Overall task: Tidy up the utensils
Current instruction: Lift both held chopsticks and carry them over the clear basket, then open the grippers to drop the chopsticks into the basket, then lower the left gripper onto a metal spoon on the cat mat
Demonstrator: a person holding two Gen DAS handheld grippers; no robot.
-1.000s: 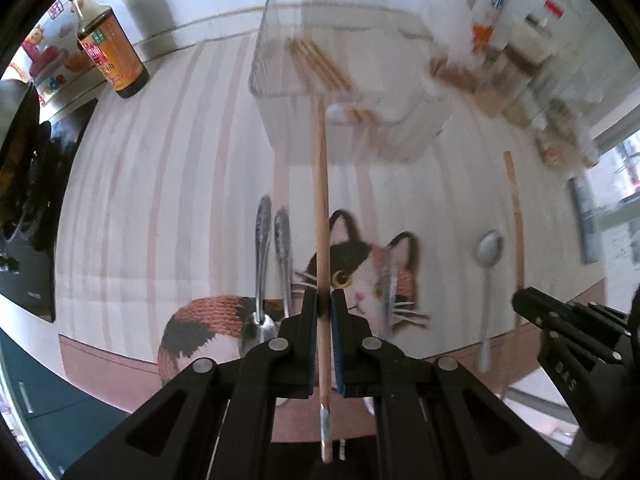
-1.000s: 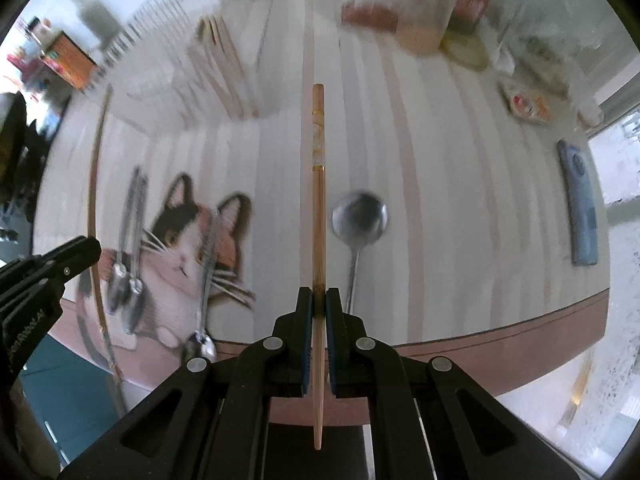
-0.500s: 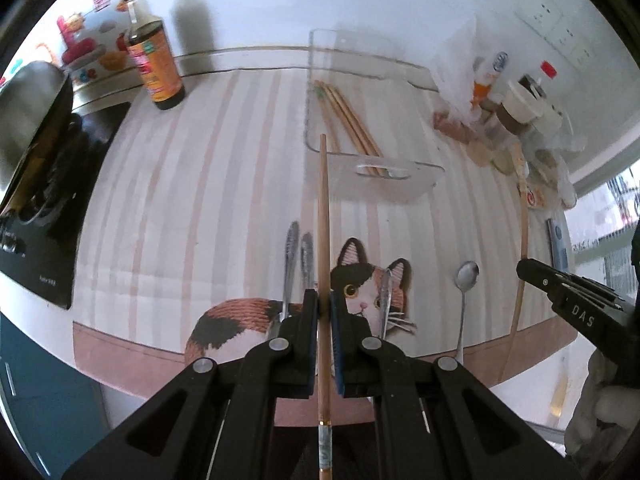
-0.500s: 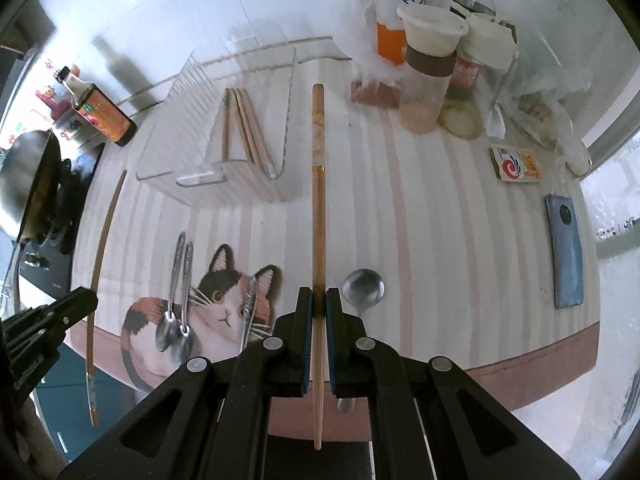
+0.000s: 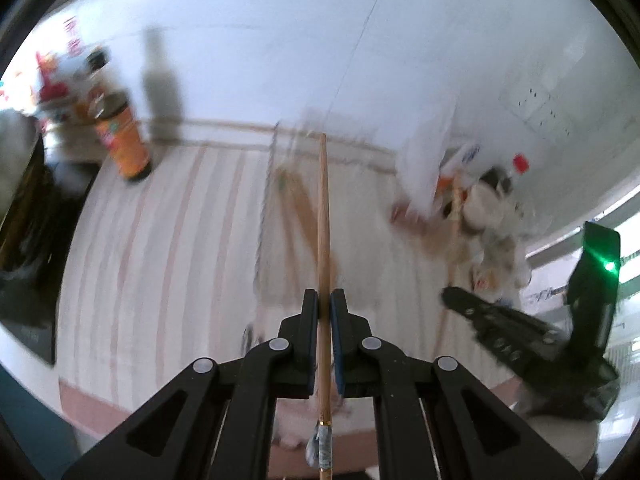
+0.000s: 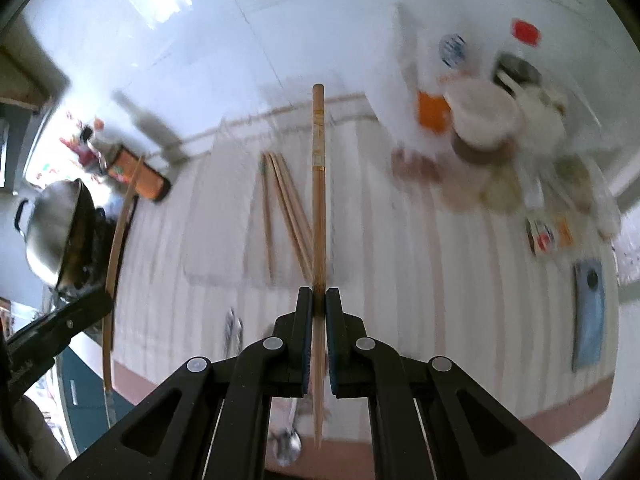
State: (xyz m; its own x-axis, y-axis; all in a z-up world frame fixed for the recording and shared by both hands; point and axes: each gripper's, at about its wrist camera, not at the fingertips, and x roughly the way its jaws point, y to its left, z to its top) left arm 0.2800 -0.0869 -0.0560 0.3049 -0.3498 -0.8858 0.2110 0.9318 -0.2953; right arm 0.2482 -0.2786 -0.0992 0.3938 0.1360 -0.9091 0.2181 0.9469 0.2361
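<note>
Striped counter point(image 6: 440, 280): left gripper point(image 5: 324, 304) and right gripper point(image 6: 319, 300), each clamping one chopstick point(image 5: 323, 216) point(image 6: 318, 184), now raised nearer the clear tray point(image 6: 224, 240), ready for drop-off.

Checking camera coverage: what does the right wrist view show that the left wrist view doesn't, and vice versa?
Right wrist only: the wok at far left, the blue phone at right and a spoon near the table edge.
Left wrist only: the wall outlets and the right gripper's green light.
Both: each gripper, right and left, shut on a chopstick, the clear tray holding chopsticks, and the sauce bottle.
</note>
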